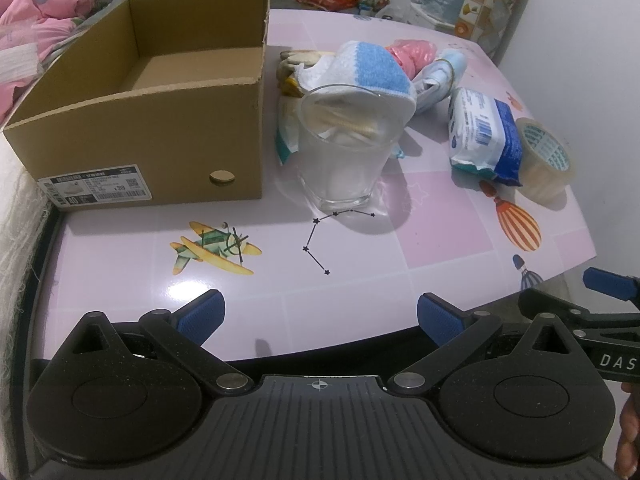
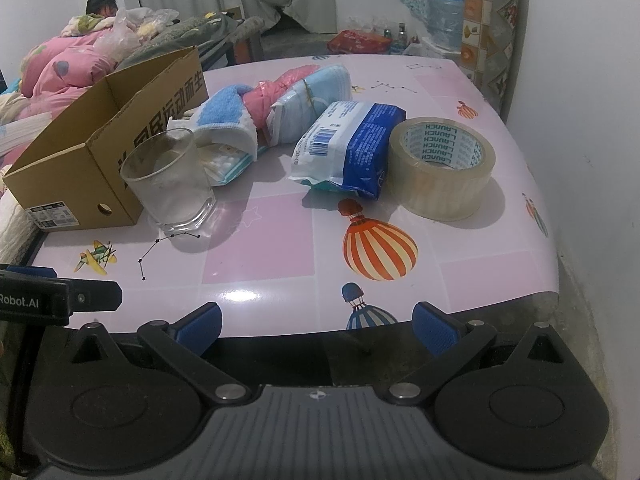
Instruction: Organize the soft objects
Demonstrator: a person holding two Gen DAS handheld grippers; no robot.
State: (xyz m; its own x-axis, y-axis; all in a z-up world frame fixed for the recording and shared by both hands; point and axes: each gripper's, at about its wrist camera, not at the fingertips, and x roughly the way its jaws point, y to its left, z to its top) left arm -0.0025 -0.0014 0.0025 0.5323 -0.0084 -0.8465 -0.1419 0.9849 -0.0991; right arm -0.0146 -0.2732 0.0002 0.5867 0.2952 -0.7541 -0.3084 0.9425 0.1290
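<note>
An empty cardboard box [image 1: 160,120] [image 2: 92,160] stands open at the table's left. Right of it lies a heap of soft things: a blue-and-white towel [image 1: 372,68] [image 2: 224,116], a pink cloth [image 2: 276,88], pale blue face masks [image 2: 320,88], work gloves [image 1: 296,60] and a cotton-swab pack [image 2: 228,164]. A blue-and-white tissue pack [image 1: 484,132] [image 2: 352,144] lies further right. My left gripper [image 1: 320,316] hovers open over the table's near edge, holding nothing. My right gripper [image 2: 318,324] is open and empty too, just before that edge.
A clear drinking glass [image 1: 344,148] [image 2: 168,180] stands in front of the heap, beside the box. A roll of clear tape [image 2: 440,168] [image 1: 544,160] sits right of the tissue pack. A bed with pink bedding [image 2: 60,68] lies at the left, a water bottle [image 2: 448,4] behind the table.
</note>
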